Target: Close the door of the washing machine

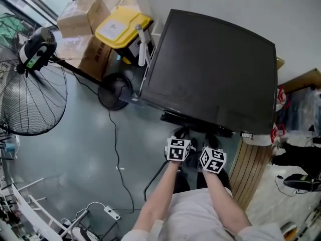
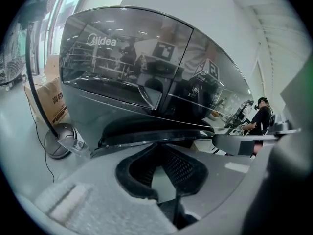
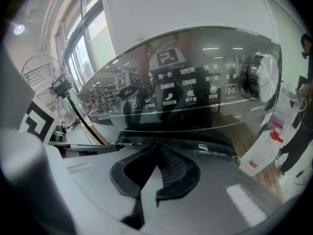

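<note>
- Since the cardboard boxes (image 1: 83, 14) and the yellow-lidded bin (image 1: 122, 26) at the far left are closed, I cannot tell what they hold.
- The washing machine (image 1: 210, 69) stands in the middle. Its door (image 2: 142, 130) sits low on the front, just ahead of both claws, and the drum behind it is hidden.
- The left claw (image 2: 160, 153) is pinched together on nothing, and so is the right claw (image 3: 156, 153) beside it.
- I reckon this is the closing push; the next move calls for pressing the door flush until it latches.
- At the right, a white jug (image 3: 266, 148) stands by the machine, its contents unseen.
</note>
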Demonstrator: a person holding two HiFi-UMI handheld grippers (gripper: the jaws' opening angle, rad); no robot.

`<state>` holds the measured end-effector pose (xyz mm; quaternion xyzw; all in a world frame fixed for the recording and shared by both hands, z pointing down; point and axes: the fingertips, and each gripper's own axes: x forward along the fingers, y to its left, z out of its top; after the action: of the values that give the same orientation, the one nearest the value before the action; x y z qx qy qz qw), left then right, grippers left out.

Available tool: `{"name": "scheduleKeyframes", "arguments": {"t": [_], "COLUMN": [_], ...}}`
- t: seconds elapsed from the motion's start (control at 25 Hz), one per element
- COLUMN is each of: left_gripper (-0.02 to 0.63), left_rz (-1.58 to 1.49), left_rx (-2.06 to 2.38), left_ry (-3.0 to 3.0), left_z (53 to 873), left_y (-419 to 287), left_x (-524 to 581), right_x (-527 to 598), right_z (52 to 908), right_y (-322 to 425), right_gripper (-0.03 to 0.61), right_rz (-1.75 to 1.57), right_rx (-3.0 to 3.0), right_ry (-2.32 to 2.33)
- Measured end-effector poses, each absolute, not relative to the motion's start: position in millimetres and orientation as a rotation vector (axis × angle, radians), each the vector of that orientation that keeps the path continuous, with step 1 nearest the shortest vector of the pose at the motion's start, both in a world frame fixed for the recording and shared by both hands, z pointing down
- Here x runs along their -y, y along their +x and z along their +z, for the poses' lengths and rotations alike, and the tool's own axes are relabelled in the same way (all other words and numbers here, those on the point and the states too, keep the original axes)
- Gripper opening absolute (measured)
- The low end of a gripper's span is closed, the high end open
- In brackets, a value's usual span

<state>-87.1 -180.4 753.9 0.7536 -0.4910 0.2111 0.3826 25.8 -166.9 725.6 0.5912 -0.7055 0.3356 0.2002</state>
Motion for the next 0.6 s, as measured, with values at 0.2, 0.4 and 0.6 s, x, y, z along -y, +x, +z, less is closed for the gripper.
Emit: {"name": "scheduleKeyframes", "arguments": {"t": [0.2,0.4,0.6], "left_gripper": [0.022,0.023,0.023], "left_rz": [0.501,0.486,0.516], "left_rx": [1.253,1.278,1.275], "left_ry": [1.933,1.923,1.964], "left_z": [753,753,753], "left_y": [-87,-89,-89], "left_x": [183,187,192], "right_x": [168,171,175], "right_z": [724,725,725], "right_y": [26,24,23], "right_gripper": [0.005,0.005,0.005], "right_rz": [0.880,0.847,0.857], "right_rx": [1.975,1.987,2.008], "right_ry": [1.712,1.724,1.689]}}
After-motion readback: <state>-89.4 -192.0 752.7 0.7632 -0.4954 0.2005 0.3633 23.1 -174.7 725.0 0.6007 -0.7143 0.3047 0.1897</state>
